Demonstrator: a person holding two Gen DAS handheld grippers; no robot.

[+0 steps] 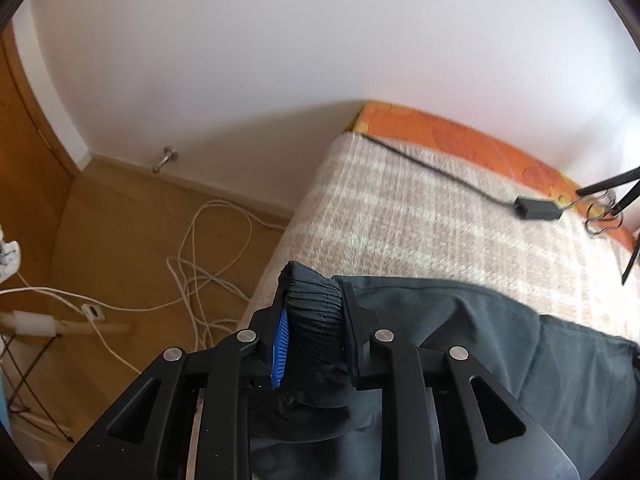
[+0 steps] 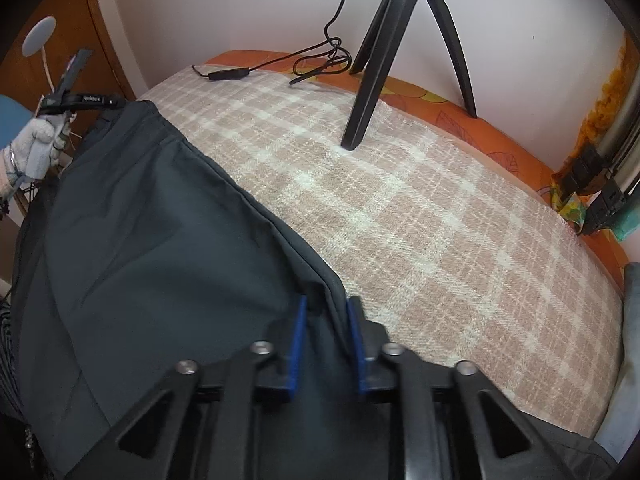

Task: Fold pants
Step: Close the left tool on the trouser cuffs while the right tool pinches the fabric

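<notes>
We see dark grey pants [image 2: 152, 240] spread on a bed covered by a beige checked blanket [image 2: 440, 240], near its left edge. The left tool [image 1: 312, 300] is clamped on the bunched, ribbed elastic end [image 1: 314, 294] of the pants, the fabric squeezed between its pads. The right tool [image 2: 326, 308] pinches the pants' seamed edge [image 2: 280, 224] between blue pads [image 2: 298, 340]. A gloved hand [image 2: 34, 148] shows at far left. A black tripod [image 2: 400, 40] stands on the blanket, and white cables [image 1: 208, 264] lie on the wooden floor.
</notes>
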